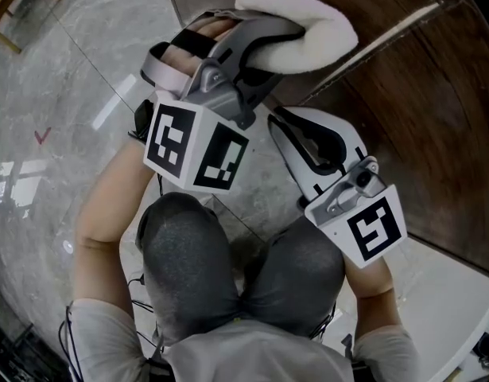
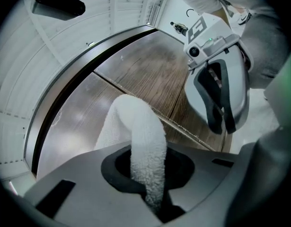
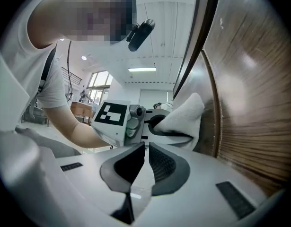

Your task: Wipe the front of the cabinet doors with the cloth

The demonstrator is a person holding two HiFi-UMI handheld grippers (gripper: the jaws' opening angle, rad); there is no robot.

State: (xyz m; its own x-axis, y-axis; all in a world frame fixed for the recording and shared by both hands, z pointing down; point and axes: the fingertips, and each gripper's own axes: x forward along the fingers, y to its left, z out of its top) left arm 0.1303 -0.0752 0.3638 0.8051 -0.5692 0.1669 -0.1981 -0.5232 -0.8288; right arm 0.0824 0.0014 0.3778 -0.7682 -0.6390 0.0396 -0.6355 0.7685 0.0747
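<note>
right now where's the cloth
The white cloth is clamped in the left gripper at the top of the head view, by the brown cabinet door, just above the right gripper.

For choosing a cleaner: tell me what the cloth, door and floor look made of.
Cloth: white terry, fluffy looped pile.
Door: dark wood or wood-look veneer, streaky grain, soft sheen.
Floor: grey marble or marble-look tile, veined, glossy with reflections.

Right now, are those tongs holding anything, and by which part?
The left tongs pinch the white cloth by one bunched end. The right tongs are shut and hold nothing.
</note>
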